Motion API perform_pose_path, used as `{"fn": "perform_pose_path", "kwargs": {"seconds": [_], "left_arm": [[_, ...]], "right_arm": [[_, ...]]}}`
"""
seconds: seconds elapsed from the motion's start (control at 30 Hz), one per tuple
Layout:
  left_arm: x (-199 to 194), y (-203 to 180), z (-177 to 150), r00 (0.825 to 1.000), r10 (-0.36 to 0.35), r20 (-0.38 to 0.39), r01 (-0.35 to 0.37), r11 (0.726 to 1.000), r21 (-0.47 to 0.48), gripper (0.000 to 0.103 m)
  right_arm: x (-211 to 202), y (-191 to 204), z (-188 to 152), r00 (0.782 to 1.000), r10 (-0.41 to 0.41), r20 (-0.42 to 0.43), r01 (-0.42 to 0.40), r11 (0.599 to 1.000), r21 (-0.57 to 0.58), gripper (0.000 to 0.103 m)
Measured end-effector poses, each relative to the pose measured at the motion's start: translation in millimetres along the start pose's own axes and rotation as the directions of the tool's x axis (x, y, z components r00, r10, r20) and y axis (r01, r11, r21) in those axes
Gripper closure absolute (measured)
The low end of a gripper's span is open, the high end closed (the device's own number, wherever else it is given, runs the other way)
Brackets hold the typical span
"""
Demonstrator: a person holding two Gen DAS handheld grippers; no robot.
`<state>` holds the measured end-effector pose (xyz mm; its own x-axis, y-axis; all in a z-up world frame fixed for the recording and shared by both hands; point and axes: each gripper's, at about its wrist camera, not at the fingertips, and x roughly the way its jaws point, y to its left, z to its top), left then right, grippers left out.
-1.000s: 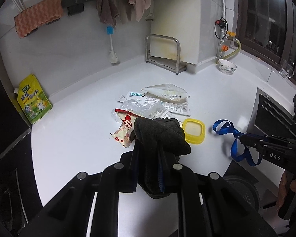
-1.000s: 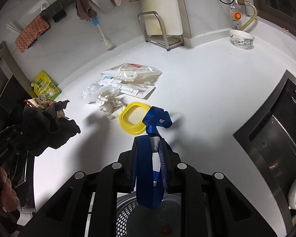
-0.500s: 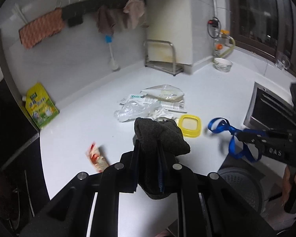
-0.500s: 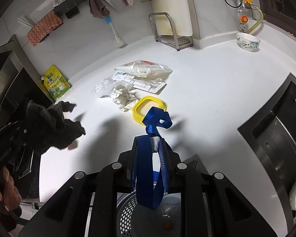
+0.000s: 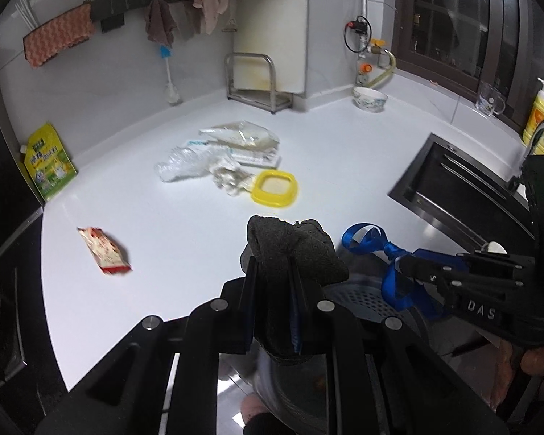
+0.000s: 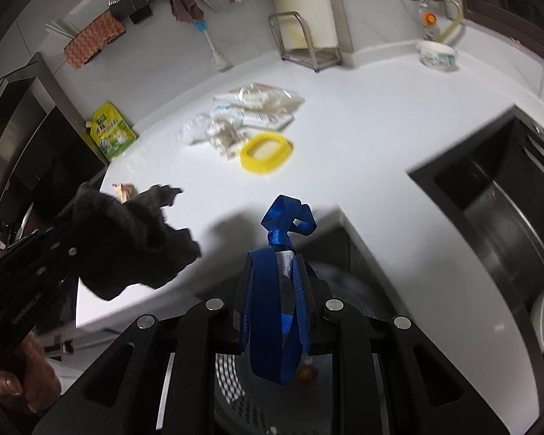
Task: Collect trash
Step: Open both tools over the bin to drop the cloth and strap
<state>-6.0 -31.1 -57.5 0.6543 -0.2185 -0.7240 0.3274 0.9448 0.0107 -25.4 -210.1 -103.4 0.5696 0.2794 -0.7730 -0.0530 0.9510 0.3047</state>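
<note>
Worktop [image 5: 199,239]: white, broad; remaining litter lies on it, well back from the near edge.
Bin [image 6: 232,373]: perforated grey basket below the worktop's near edge, directly under both grippers; landmark for all entries below.
Litter pile [image 5: 221,159]: clear wrappers and crumpled paper, well beyond the bin, mid-worktop; not yet collected.
Yellow lid [image 5: 275,188]: just beside the pile, on the side nearer the bin.
Red snack wrapper [image 5: 103,250]: alone on the worktop, up and left of the bin in the left view.
Dark cloth [image 5: 290,253]: clamped in the left gripper [image 5: 273,290], jaws narrow on it; bunched top above the fingers, tail hanging over the bin.
Blue ribbon [image 6: 279,282]: pinched in the right gripper [image 6: 273,290], jaws nearly closed on it; knotted loop above, long loop dangling over the bin.
Pose: both grippers angled steeply down, side by side above the bin mouth; a hand [image 6: 21,384] grips the left handle.
Step in hand, judged: release into the bin.
Recommended handling: centre each dangling tail over the opening, open jaws fully, check the ribbon does not snag on a finger.
</note>
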Motion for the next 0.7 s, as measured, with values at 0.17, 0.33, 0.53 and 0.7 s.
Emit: {"fn": "perform_pose_path", "kwargs": {"seconds": [0.17, 0.33, 0.53, 0.7], "left_arm": [[9.9, -28.4, -26.1, 0.998, -0.030, -0.063, 0.030, 1.000, 0.000, 0.088], [25.2, -47.6, -50.0, 0.988, -0.052, -0.144, 0.052, 0.999, -0.004, 0.088], [39.9, -57.0, -66.1, 0.979, -0.050, -0.199, 0.050, 0.999, -0.008, 0.087], [47.6, -56.5, -71.2, 0.971, -0.058, -0.232, 0.052, 0.998, -0.032, 0.086]], "right_arm": [[-6.2, -13.7, -37.6, 0.999, -0.005, -0.047, 0.007, 1.000, 0.030, 0.083], [-1.1, -23.1, -63.4, 0.996, -0.004, -0.085, 0.008, 0.999, 0.052, 0.083], [10.8, -29.2, -79.8, 0.994, 0.007, -0.114, 0.000, 0.998, 0.058, 0.083], [15.5, -33.0, -82.3, 0.993, 0.010, -0.119, -0.003, 0.998, 0.060, 0.083]]}}
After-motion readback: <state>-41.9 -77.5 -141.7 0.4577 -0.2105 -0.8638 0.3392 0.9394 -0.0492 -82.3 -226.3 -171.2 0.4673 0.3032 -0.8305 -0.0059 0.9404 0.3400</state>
